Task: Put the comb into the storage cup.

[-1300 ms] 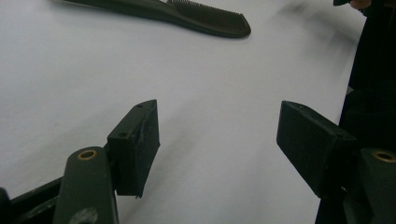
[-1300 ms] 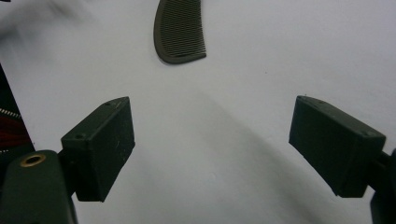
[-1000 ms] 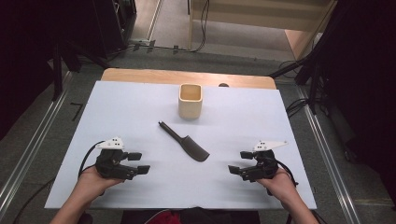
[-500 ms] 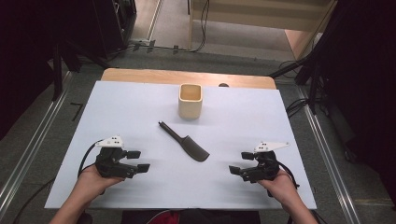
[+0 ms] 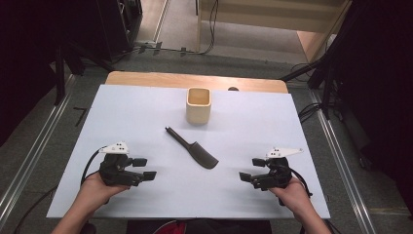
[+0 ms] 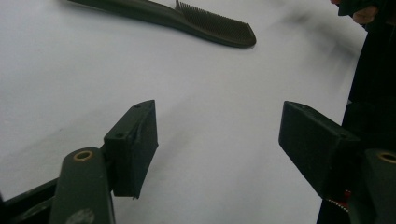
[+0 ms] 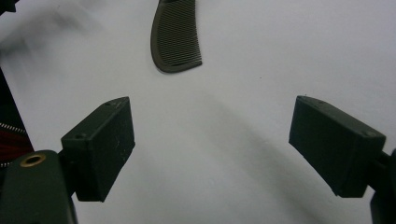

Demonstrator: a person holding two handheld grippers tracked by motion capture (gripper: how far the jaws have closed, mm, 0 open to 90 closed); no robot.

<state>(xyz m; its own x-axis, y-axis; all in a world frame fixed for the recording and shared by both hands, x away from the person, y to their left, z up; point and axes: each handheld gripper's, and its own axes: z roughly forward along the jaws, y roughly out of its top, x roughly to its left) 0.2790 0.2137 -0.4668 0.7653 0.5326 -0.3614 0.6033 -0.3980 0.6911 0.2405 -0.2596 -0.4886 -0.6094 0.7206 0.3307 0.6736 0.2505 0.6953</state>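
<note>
A dark comb lies flat in the middle of the white table, its handle pointing to the far left. Behind it stands a tan square cup, upright and empty as far as I can see. My left gripper rests near the front left, open, with nothing between its jaws; the comb shows far ahead of it. My right gripper rests near the front right, open and empty, with the comb's toothed end ahead of it.
The white sheet covers a wooden tabletop whose far edge shows behind the cup. Metal rails run along the floor on both sides, and cables lie beyond the table.
</note>
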